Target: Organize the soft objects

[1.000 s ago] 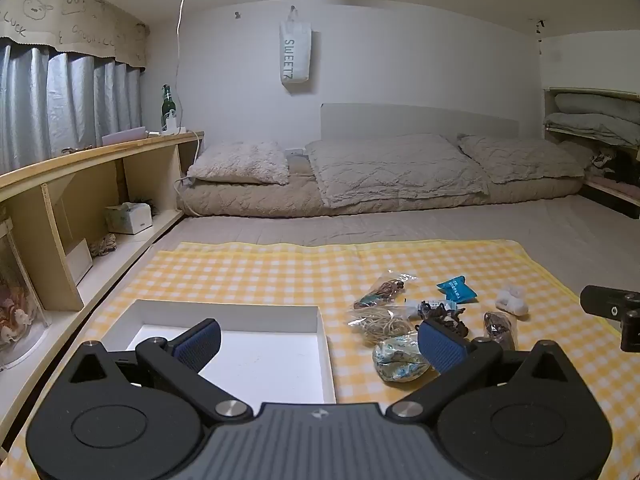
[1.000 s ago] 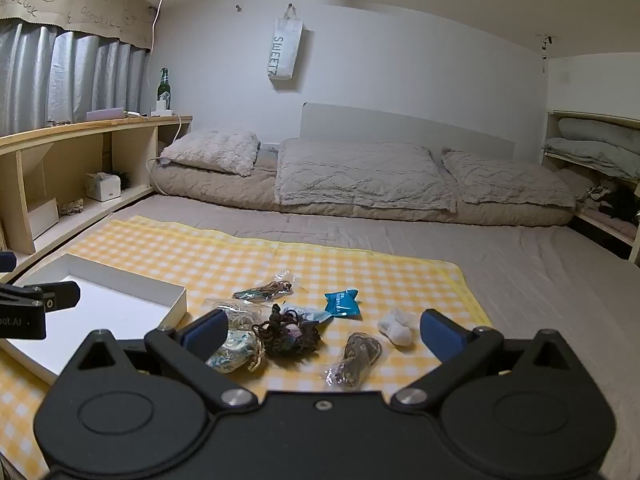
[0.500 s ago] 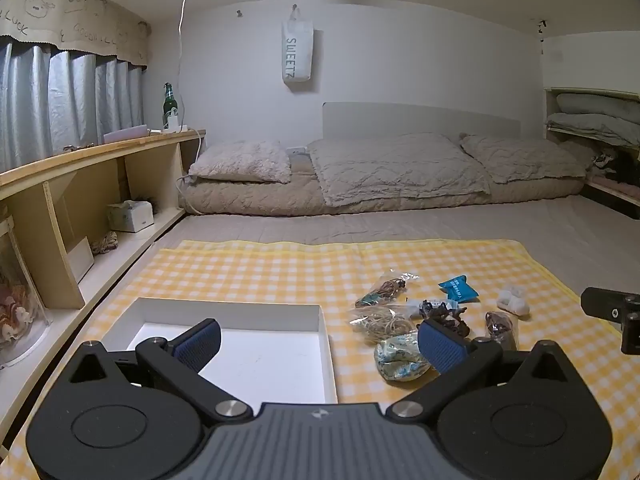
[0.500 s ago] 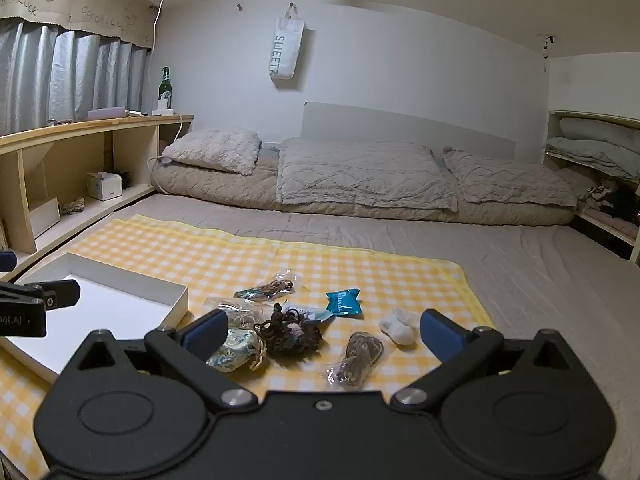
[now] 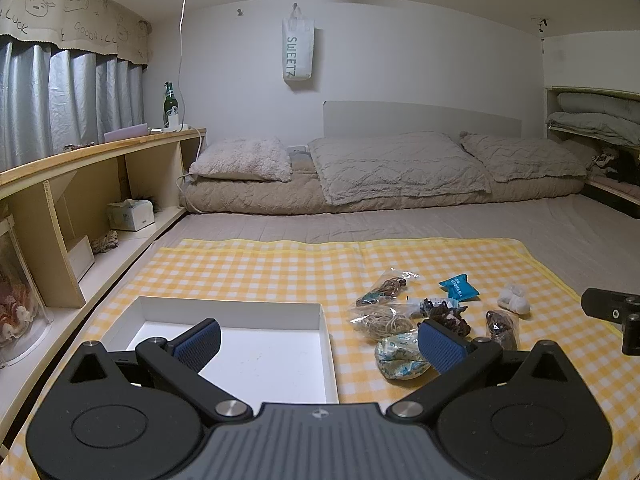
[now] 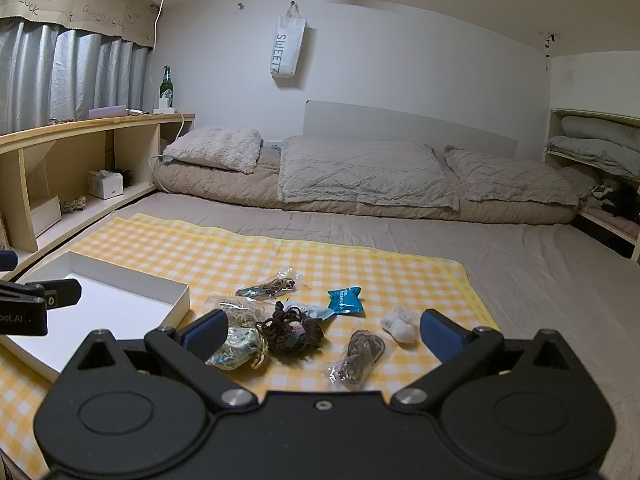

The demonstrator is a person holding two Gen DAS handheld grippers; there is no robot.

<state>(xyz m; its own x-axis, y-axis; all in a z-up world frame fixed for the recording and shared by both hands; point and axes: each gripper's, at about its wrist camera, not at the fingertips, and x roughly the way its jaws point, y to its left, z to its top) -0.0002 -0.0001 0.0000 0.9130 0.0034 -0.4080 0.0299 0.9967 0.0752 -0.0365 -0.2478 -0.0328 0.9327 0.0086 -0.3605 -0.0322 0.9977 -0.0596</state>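
Note:
Several small soft items lie on a yellow checked cloth point(image 6: 192, 248): a patterned pouch point(image 6: 234, 348), a dark scrunchie bundle point(image 6: 290, 330), a bagged brown bundle point(image 6: 360, 356), a white fluffy piece point(image 6: 398, 324), a blue packet point(image 6: 345, 300) and clear bags of cords point(image 6: 266, 287). A white open box point(image 5: 240, 344) sits left of them. My left gripper point(image 5: 318, 340) is open and empty over the box's right wall. My right gripper point(image 6: 322, 330) is open and empty just before the items.
A wooden shelf unit point(image 5: 80, 200) runs along the left with a tissue box point(image 5: 132, 214) and a bottle point(image 5: 170, 102) on top. Pillows and bedding point(image 5: 392, 168) line the far wall. A shelf with folded blankets point(image 5: 592, 116) is at the right.
Both grippers have shifted very slightly; the views are nearly the same. Nothing was picked up or moved.

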